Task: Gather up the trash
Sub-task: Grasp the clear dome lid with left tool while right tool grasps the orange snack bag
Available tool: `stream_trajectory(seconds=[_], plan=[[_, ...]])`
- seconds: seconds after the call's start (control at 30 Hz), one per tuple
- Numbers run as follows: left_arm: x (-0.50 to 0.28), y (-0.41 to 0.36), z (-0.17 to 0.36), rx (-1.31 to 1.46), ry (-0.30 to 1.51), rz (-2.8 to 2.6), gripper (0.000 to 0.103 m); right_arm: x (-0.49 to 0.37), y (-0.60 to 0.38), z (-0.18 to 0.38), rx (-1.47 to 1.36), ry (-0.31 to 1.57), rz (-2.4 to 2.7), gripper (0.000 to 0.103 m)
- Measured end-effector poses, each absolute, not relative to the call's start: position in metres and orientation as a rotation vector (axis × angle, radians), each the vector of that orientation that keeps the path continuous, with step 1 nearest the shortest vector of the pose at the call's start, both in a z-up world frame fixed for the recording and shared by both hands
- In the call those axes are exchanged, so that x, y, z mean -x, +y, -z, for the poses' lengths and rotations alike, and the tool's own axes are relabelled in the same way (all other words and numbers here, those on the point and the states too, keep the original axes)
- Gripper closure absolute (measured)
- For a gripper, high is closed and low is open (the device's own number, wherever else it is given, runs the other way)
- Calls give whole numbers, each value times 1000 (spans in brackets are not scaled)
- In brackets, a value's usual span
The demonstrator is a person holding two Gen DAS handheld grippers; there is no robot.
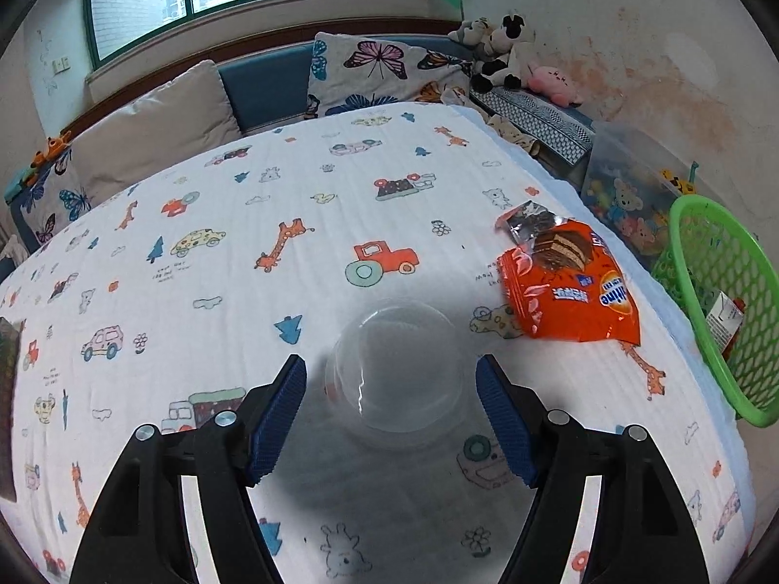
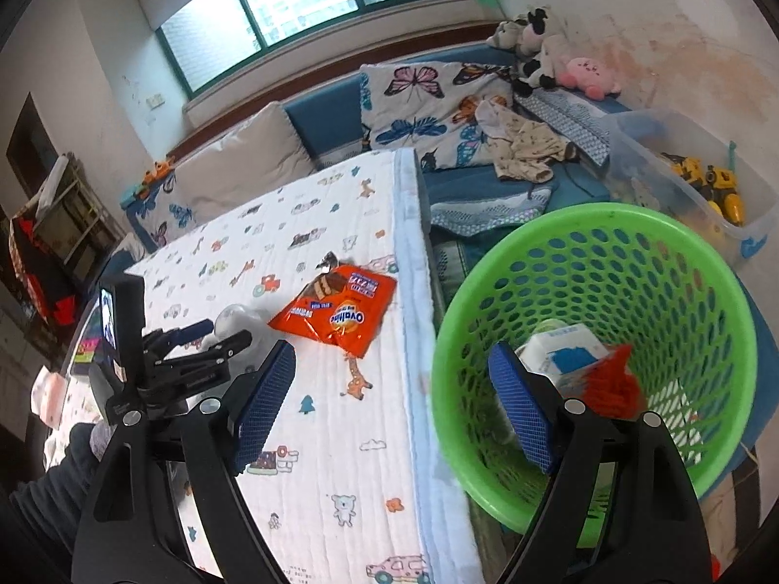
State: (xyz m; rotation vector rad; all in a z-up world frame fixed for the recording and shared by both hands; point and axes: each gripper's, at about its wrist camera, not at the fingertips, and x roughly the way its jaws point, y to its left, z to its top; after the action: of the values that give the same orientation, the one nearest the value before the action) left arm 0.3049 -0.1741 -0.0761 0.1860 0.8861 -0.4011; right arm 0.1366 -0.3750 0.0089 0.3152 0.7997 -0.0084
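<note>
A clear plastic dome lid (image 1: 395, 372) lies on the patterned tablecloth (image 1: 243, 263). My left gripper (image 1: 392, 374) is open, its blue pads on either side of the lid, not touching it. An orange Ovaltine wrapper (image 1: 567, 282) lies to the right near the table edge; it also shows in the right wrist view (image 2: 341, 314). My right gripper (image 2: 392, 365) is open and empty over the table edge beside the green basket (image 2: 706, 263), which holds a white carton (image 2: 567, 355) and red trash (image 2: 616, 382). The left gripper (image 2: 209, 336) and the lid (image 2: 233, 319) show in the right wrist view.
The green basket (image 1: 701, 224) stands off the table's right edge. A clear toy bin (image 2: 691, 165) sits behind it. A sofa with butterfly cushions (image 1: 380, 70) and plush toys (image 1: 506, 53) runs along the far wall. A dark object (image 1: 7, 379) lies at the table's left edge.
</note>
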Motion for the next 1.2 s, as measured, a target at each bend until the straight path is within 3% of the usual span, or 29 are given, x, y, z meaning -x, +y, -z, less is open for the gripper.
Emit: stream_trajectory(seconds=[0.2,0.5,0.93,1.2], plan=[[-313,-172,79,-143,901,415,47,-155,-363,-2,-290,825,-11,21],[-304,-154,66,-126,871,410,48,-193,-343,19,-271,889,-64,21],[-287,-113,44,-82,862,384,48,-244,-303,45,160,962,-272,6],[-284,-102,42,-63,864,376,48,-281,-289,61,318,1030,-447,5]])
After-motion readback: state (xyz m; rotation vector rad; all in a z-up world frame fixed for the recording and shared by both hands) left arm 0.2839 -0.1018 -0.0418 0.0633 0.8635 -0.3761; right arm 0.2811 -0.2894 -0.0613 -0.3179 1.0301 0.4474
